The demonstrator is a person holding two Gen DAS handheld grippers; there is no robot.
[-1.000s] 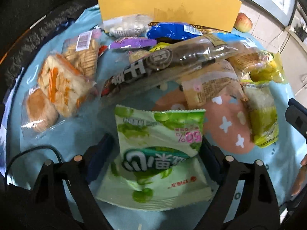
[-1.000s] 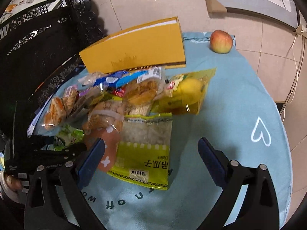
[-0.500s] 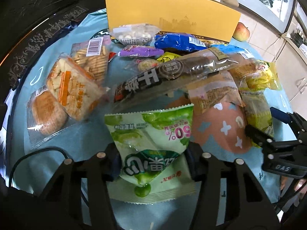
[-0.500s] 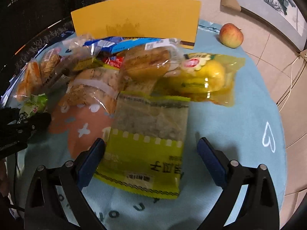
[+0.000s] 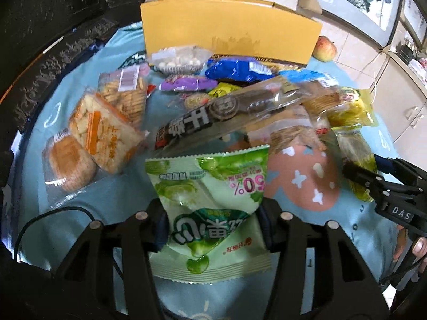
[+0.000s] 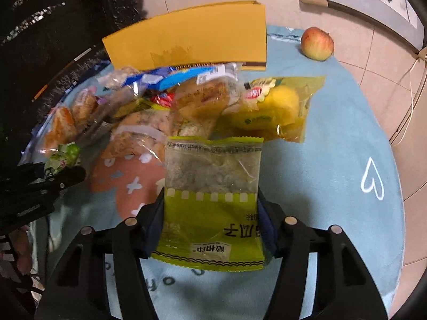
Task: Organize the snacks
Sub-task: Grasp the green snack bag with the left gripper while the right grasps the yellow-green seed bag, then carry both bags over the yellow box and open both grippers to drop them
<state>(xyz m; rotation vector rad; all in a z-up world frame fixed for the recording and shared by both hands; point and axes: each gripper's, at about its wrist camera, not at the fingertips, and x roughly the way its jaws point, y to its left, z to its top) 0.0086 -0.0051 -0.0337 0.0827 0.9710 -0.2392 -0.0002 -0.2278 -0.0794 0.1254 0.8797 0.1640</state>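
My left gripper (image 5: 213, 229) is shut on a light green snack bag (image 5: 210, 200) and holds it a little above the blue tablecloth (image 5: 80, 208). My right gripper (image 6: 210, 221) is shut on a yellow-green seed packet (image 6: 213, 200), squeezing its sides. The left gripper also shows at the left edge of the right wrist view (image 6: 40, 189), with the green bag (image 6: 62, 157) in it. A pile of several snack packets (image 5: 226, 112) lies in front of a yellow box (image 5: 229, 34).
A red-yellow apple (image 6: 317, 43) sits at the table's far right. A yellow bread bag (image 6: 272, 109) lies behind the seed packet. Biscuit packets (image 5: 104, 130) lie at the left. A dark carved chair (image 5: 53, 40) borders the table's left side.
Both grippers have closed: the left on the green bag, now lifted a little, the right moved forward over the seed packet and shut on it.
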